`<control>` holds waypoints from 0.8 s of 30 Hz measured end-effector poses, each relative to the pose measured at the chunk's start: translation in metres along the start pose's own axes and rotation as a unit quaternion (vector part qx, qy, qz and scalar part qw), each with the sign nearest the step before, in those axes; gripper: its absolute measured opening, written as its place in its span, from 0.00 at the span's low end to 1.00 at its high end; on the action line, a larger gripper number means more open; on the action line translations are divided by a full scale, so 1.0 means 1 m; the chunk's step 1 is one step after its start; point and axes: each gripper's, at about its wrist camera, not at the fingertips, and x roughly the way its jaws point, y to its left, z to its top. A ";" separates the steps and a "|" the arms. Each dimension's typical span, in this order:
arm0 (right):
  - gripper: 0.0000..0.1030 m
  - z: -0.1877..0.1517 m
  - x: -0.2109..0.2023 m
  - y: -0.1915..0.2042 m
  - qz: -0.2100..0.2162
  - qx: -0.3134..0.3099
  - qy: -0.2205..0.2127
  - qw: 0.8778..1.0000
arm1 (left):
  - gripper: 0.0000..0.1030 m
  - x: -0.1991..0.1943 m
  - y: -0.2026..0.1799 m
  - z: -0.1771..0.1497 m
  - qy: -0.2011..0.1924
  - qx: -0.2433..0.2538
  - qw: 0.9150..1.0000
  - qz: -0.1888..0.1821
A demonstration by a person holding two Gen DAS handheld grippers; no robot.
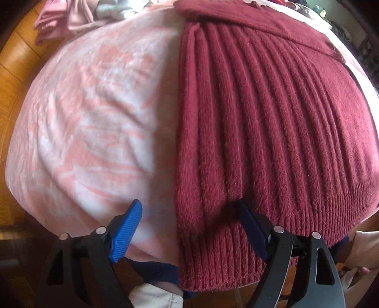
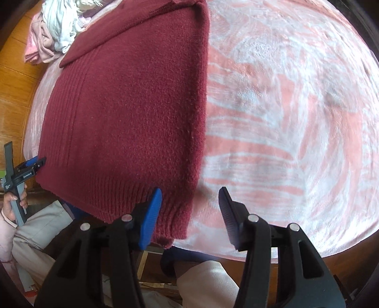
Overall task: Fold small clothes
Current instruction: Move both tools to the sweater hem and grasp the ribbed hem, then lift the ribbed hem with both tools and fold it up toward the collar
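A dark red knitted sweater point(image 1: 272, 132) lies flat on a pink and white blanket point(image 1: 90, 113), sides folded in, ribbed hem toward me. My left gripper point(image 1: 187, 208) is open at the hem's left corner; its right finger point(image 1: 251, 227) lies at the hem, its left finger point(image 1: 128, 227) over the blanket. In the right wrist view the sweater point(image 2: 132, 113) fills the left half. My right gripper point(image 2: 190, 199) is open and straddles the hem's right corner. The left gripper point(image 2: 35, 163) shows at the hem's far left there.
A pile of pink and pale clothes point(image 2: 54, 30) lies at the blanket's far left; it also shows in the left wrist view point(image 1: 71, 19). Wooden floor point(image 1: 14, 90) lies beyond the blanket's edge. The person's legs point(image 2: 208, 284) are just below the near edge.
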 end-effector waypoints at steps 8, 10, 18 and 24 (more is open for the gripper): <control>0.51 -0.006 0.020 0.015 0.035 -0.006 0.041 0.998 | 0.82 0.004 0.012 -0.012 -0.002 -0.037 0.999 -0.030; 0.51 -0.008 0.025 0.023 0.035 -0.015 0.049 0.998 | 0.77 0.003 0.009 -0.018 -0.003 -0.037 0.999 -0.039; 0.11 -0.009 0.027 0.039 0.030 -0.056 0.049 0.997 | 0.16 -0.007 -0.009 -0.026 -0.005 -0.034 0.996 -0.086; 0.09 -0.002 0.003 0.034 0.085 -0.040 0.027 0.995 | 0.11 -0.024 -0.004 -0.019 -0.011 -0.069 0.987 -0.143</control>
